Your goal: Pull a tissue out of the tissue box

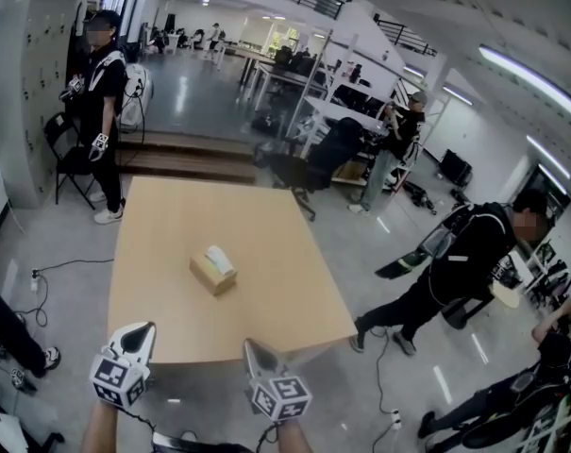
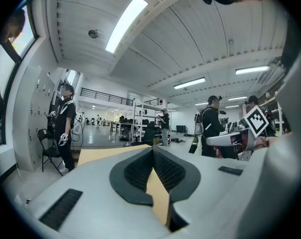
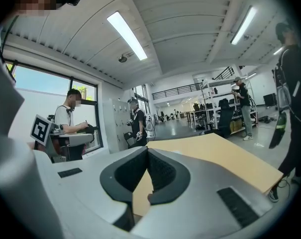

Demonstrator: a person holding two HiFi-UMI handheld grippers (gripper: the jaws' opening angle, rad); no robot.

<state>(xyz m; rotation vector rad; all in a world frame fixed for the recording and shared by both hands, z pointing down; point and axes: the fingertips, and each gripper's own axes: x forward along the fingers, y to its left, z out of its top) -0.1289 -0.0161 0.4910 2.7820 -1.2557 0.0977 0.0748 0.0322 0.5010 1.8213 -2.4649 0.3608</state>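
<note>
A tan tissue box with a white tissue standing out of its top sits near the middle of the wooden table. Both grippers hover off the table's near edge, well short of the box. My left gripper is at the lower left and my right gripper is beside it, each pointing toward the table. In the left gripper view the pads of my left gripper meet at the tips with nothing between them. My right gripper is shut and empty too. The jaws hide the box in both gripper views.
A person stands by a black chair off the table's far left corner. Another person bends over to the table's right. An office chair stands past the far edge. Cables lie on the floor.
</note>
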